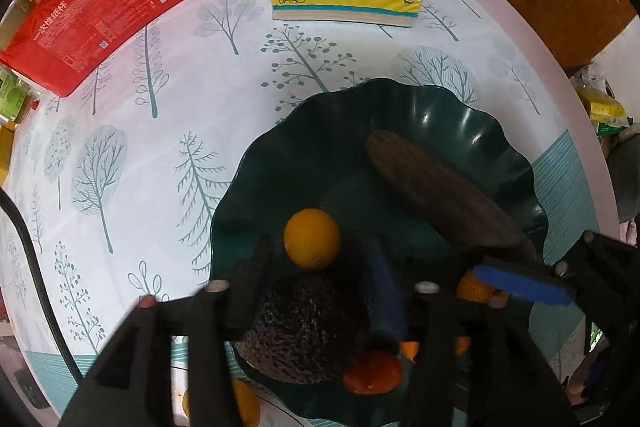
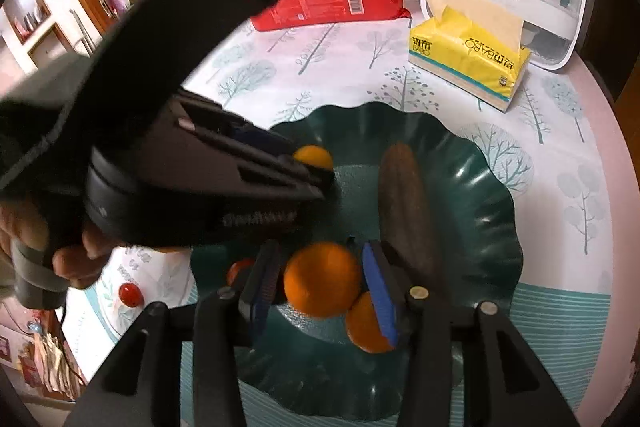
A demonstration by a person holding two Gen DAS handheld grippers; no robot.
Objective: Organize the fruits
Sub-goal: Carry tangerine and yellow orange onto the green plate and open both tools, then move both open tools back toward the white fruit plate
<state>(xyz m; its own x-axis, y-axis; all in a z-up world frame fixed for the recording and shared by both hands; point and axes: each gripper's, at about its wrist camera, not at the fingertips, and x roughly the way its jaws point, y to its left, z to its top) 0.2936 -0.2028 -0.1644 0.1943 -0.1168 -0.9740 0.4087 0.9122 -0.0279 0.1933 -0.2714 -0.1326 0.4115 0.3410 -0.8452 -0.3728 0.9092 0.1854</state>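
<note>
An avocado [image 1: 304, 331] is sat loosely between the left gripper [image 1: 316, 307] fingers, partly spread, in the green bowl [image 1: 460, 123]. An orange [image 2: 322, 279] is bracketed between the right gripper [image 2: 324, 287] fingers; whether it's actually squeezed can't be told.

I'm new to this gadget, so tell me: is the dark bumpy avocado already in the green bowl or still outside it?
In. The avocado lies inside the green bowl, near its rim, between the left gripper's parted fingers.

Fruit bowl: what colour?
Dark green bowl, glossy with a wavy rim; right wrist view shows it best.
</note>
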